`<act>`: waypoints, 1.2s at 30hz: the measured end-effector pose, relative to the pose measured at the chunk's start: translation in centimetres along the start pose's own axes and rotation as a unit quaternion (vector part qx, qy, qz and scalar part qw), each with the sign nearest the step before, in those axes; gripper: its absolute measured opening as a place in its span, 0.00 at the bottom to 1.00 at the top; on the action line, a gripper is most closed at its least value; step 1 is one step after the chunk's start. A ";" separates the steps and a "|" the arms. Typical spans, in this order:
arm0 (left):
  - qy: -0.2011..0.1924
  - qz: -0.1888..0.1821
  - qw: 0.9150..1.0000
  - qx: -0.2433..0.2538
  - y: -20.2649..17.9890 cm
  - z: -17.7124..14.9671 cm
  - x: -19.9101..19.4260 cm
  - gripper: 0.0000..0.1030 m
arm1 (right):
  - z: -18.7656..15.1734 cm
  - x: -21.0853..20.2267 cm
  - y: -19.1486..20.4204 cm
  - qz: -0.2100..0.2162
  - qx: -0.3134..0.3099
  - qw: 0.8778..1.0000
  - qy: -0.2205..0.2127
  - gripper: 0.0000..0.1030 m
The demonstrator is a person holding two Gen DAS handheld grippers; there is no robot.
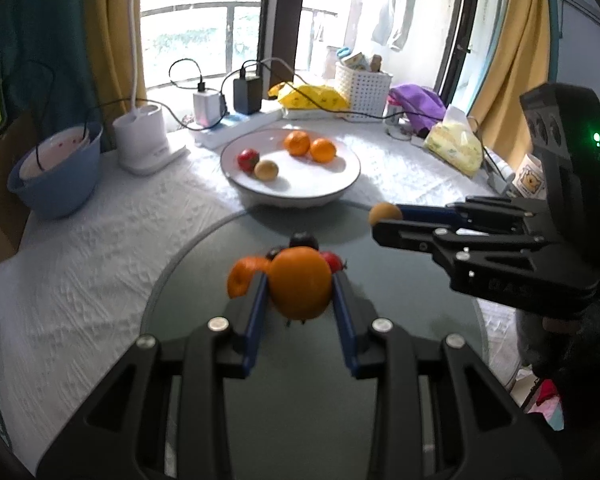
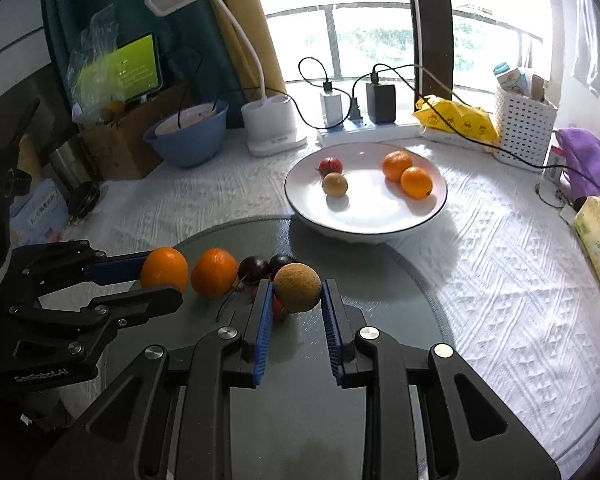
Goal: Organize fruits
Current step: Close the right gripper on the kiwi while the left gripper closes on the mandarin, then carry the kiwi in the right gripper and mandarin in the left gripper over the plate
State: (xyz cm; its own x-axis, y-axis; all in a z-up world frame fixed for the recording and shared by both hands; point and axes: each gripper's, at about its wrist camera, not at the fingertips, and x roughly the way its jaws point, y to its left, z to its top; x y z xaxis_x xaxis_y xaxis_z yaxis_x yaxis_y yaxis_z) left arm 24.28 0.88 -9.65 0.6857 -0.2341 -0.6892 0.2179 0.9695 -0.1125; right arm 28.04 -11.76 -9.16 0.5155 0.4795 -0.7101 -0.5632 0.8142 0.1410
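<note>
Right now my left gripper [image 1: 300,286] is clamped on an orange [image 1: 300,282] and my right gripper [image 2: 296,294] on a brown round fruit [image 2: 297,287], both over the glass mat [image 2: 380,280]. I should lift clear, carry toward twelve o'clock, and release low inside the white plate [image 2: 296,196] beside its fruit.

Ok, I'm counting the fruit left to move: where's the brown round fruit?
The brown round fruit sits between the right tool's fingers over the grey mat, right of the dark plums.
</note>
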 end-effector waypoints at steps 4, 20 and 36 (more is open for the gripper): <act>-0.002 0.001 1.000 0.007 -0.3 0.9 0.1 0.33 | 0.7 -0.3 -0.5 0.001 0.000 1.000 -0.007 0.25; -0.022 0.002 0.998 0.054 -0.5 5.7 1.0 0.33 | 4.7 -0.7 -2.4 -0.030 -0.010 0.999 -0.038 0.25; -0.004 -0.010 0.998 0.064 1.8 9.0 6.2 0.33 | 7.4 3.0 -5.4 -0.040 -0.006 0.999 -0.021 0.25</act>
State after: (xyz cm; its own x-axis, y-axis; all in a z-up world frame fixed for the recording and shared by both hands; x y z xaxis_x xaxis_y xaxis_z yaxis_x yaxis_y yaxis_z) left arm 35.22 0.52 -7.69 0.6857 -0.2539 -0.6822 0.3177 0.9476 -0.0334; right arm 37.40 -12.35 -6.92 0.5859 0.4259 -0.6895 -0.5259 0.8471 0.0763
